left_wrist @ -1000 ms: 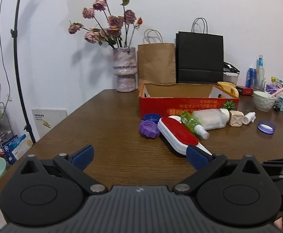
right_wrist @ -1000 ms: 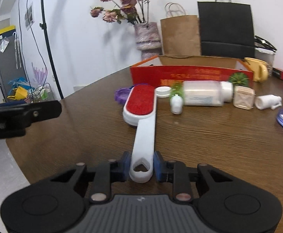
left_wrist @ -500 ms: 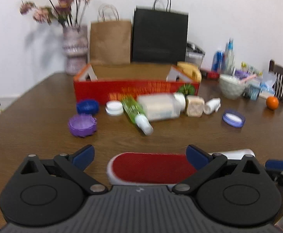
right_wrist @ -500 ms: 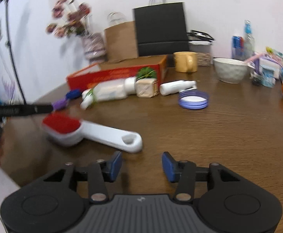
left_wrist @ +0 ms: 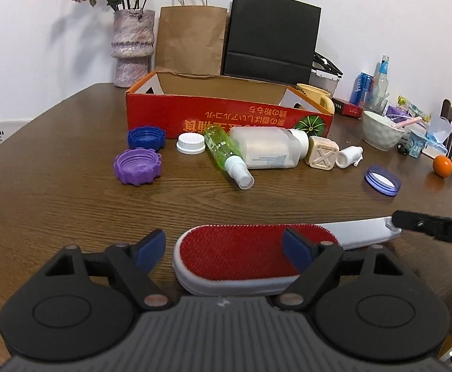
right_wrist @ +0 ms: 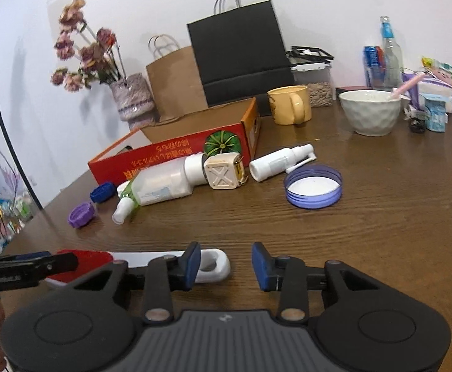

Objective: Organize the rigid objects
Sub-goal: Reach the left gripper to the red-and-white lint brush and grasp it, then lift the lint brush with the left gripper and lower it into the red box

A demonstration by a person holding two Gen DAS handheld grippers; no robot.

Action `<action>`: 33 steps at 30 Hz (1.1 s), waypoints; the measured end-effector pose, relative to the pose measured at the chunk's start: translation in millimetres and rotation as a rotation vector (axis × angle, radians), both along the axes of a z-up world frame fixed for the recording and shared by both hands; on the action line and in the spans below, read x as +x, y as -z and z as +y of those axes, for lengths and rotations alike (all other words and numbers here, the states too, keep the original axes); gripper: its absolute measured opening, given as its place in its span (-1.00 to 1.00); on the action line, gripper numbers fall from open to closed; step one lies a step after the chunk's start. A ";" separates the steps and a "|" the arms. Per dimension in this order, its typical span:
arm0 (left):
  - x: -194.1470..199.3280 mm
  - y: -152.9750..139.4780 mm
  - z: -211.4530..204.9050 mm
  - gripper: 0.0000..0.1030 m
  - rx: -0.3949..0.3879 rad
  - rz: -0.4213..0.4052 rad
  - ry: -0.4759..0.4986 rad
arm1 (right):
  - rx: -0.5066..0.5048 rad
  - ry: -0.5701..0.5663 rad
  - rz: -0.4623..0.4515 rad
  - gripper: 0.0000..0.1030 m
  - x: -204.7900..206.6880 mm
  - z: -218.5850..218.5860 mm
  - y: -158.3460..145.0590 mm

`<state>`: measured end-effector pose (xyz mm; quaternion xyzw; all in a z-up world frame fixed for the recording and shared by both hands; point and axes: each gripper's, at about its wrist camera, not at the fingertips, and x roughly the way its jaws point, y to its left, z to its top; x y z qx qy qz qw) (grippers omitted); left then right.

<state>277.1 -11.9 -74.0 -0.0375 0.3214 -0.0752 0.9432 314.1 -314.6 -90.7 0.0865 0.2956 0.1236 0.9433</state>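
Observation:
A white lint brush with a red pad (left_wrist: pixel 244 254) lies flat on the wooden table, its handle (right_wrist: pixel 213 263) pointing right. My left gripper (left_wrist: pixel 224 249) is open, its jaws on either side of the red pad without closing on it. My right gripper (right_wrist: pixel 226 266) is open and empty, just right of the handle's end. Beyond lie a green spray bottle (left_wrist: pixel 224 153), a white bottle (left_wrist: pixel 269 152), a beige cube (left_wrist: pixel 322 155), a small white sprayer (right_wrist: pixel 280 161), a purple cap (left_wrist: pixel 137 167), a blue cap (left_wrist: pixel 147 138), a white cap (left_wrist: pixel 190 143) and a blue-rimmed lid (right_wrist: pixel 314 190).
An open red cardboard box (left_wrist: pixel 226 117) stands behind the objects. Behind it are paper bags (left_wrist: pixel 191 40), a vase of dried flowers (left_wrist: pixel 133 49), a yellow mug (right_wrist: pixel 289 105), a white bowl (right_wrist: pixel 370 111), bottles and an orange (left_wrist: pixel 442 166).
My right gripper let go of the brush handle and opened, leaving the brush flat on the table. My left gripper swung over so that its open jaws straddle the red pad.

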 end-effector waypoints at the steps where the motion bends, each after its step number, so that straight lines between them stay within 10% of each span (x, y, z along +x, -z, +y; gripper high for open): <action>1: 0.2 0.4 1.4 0.64 -0.010 0.006 0.001 | -0.024 0.002 0.005 -0.38 0.3 3.9 1.6; 5: 0.8 -0.1 2.1 0.61 -0.019 0.000 0.011 | -0.024 0.013 0.026 -0.67 -1.4 5.8 6.9; 33: -32.7 -17.5 20.0 0.12 -0.101 -0.065 -0.018 | 0.145 0.094 -0.002 -0.75 -23.5 -1.1 2.1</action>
